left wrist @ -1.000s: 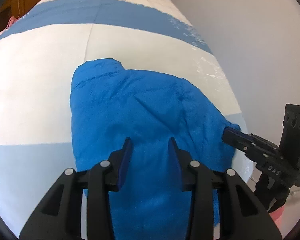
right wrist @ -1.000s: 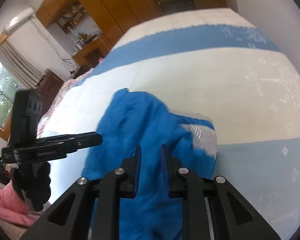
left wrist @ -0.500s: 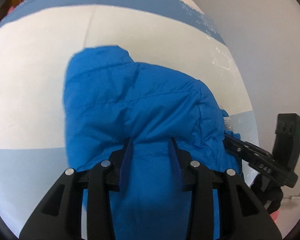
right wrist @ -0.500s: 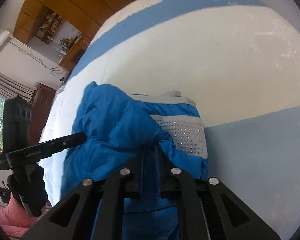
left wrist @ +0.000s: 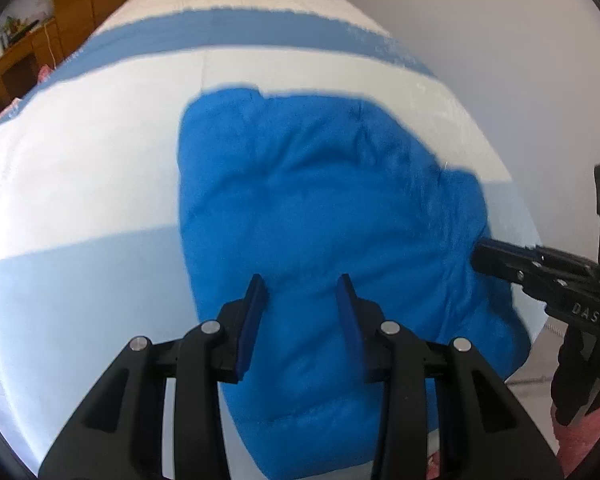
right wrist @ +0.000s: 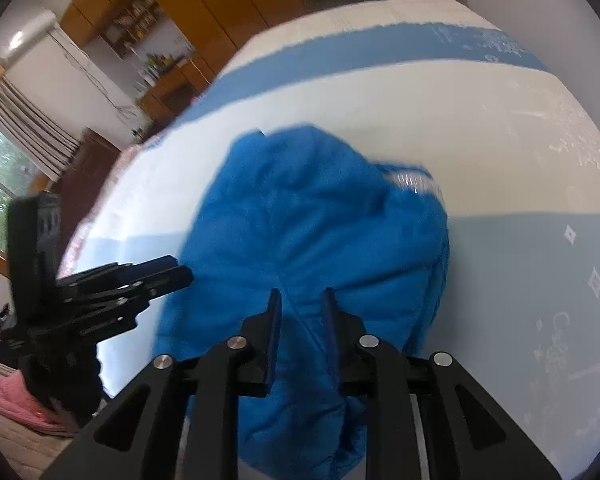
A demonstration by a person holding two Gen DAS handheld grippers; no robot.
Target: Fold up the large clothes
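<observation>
A bright blue padded jacket [left wrist: 324,216] lies folded in a thick bundle on the bed, near its front edge. It also shows in the right wrist view [right wrist: 316,224], with a silver studded patch [right wrist: 412,180] peeking out at its far right corner. My left gripper [left wrist: 300,284] is open and empty, just above the bundle's near part. My right gripper [right wrist: 300,298] is open and empty over the jacket's near edge. The right gripper also shows at the jacket's right side in the left wrist view [left wrist: 480,256]. The left gripper shows at the jacket's left side in the right wrist view [right wrist: 180,272].
The bed cover [left wrist: 84,176] has white, light blue and darker blue bands. A pale wall [left wrist: 500,40] runs along the bed's right side. Wooden cupboards and a desk [right wrist: 168,64] stand beyond the bed. Pink cloth [right wrist: 4,396] lies low on the left.
The right gripper was shut on the jacket's fabric and has now opened and pulled back. Both grippers have lifted slightly away. The folded-over jacket has settled flat on the bed.
</observation>
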